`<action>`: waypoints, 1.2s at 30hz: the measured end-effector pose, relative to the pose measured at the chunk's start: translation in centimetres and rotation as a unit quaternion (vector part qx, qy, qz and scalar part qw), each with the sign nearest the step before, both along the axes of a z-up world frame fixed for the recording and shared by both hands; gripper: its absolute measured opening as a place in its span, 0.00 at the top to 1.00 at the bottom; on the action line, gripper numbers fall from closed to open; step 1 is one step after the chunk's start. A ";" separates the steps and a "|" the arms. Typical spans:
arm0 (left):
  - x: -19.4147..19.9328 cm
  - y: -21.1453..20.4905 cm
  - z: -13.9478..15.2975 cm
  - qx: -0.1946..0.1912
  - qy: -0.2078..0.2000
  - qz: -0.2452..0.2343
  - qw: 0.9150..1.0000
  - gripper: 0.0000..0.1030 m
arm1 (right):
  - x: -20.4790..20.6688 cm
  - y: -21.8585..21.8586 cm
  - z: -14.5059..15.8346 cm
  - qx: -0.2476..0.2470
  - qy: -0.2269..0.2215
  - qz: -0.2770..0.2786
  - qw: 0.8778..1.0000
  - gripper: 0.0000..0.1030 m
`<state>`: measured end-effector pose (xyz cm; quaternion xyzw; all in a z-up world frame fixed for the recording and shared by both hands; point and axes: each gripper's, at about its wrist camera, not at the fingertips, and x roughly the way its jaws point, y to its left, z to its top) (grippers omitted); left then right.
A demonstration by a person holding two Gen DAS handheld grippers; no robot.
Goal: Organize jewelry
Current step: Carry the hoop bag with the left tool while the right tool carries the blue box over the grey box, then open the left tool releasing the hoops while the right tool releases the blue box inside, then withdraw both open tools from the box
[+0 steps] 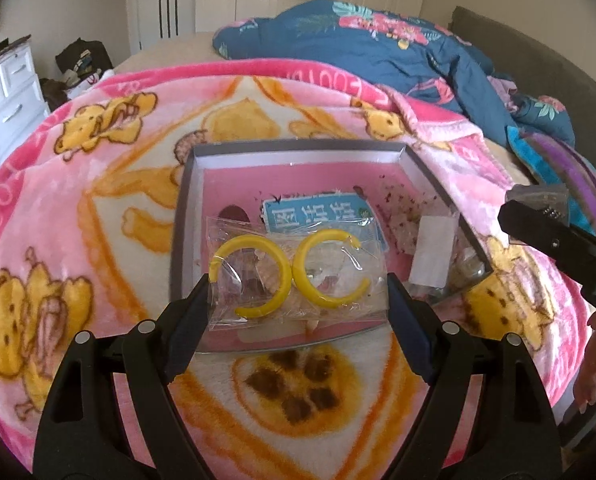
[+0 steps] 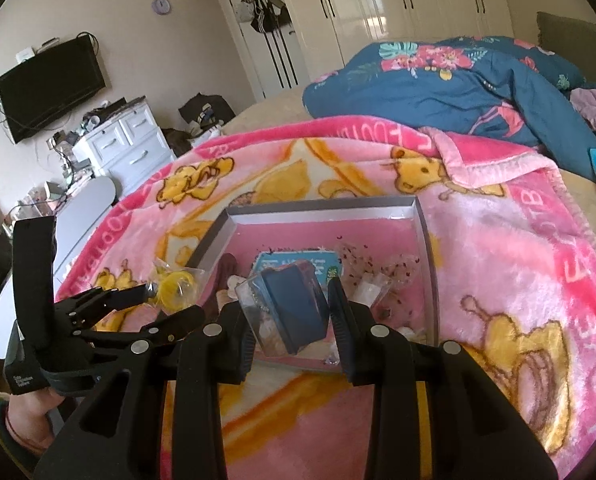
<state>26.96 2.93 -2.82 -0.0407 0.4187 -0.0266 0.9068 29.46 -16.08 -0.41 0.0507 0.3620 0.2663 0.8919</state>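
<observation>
A shallow grey box (image 1: 186,184) with a pink floor lies on a pink cartoon blanket; it also shows in the right wrist view (image 2: 325,206). My left gripper (image 1: 298,296) is shut on a clear packet holding two yellow hoop earrings (image 1: 290,276), held over the box's near edge. In the right wrist view that packet (image 2: 174,286) shows at the left, in the left gripper (image 2: 146,300). My right gripper (image 2: 290,308) is shut on a clear packet with a dark blue card (image 2: 294,304), above the box's near side. In the left wrist view the right gripper (image 1: 537,220) shows at the right edge.
Inside the box lie a teal card (image 1: 317,216), a white slip (image 1: 433,252) and several small clear packets (image 2: 381,288). A blue floral quilt (image 1: 377,48) is heaped behind the blanket. A white dresser (image 2: 126,144) stands to the left of the bed.
</observation>
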 end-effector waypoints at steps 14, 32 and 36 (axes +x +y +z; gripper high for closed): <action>1.4 0.4 -3.2 0.010 0.050 0.002 0.999 0.26 | 3.1 2.2 -6.1 -0.025 0.073 0.003 0.997 0.59; -5.0 -0.2 3.5 0.011 -0.031 0.014 0.999 0.09 | -7.3 -5.3 3.0 0.008 -0.056 -0.036 0.998 0.16; -7.8 -0.3 5.1 0.008 -0.044 0.020 0.999 0.09 | -10.3 -6.4 4.1 -0.002 -0.085 -0.044 0.995 0.07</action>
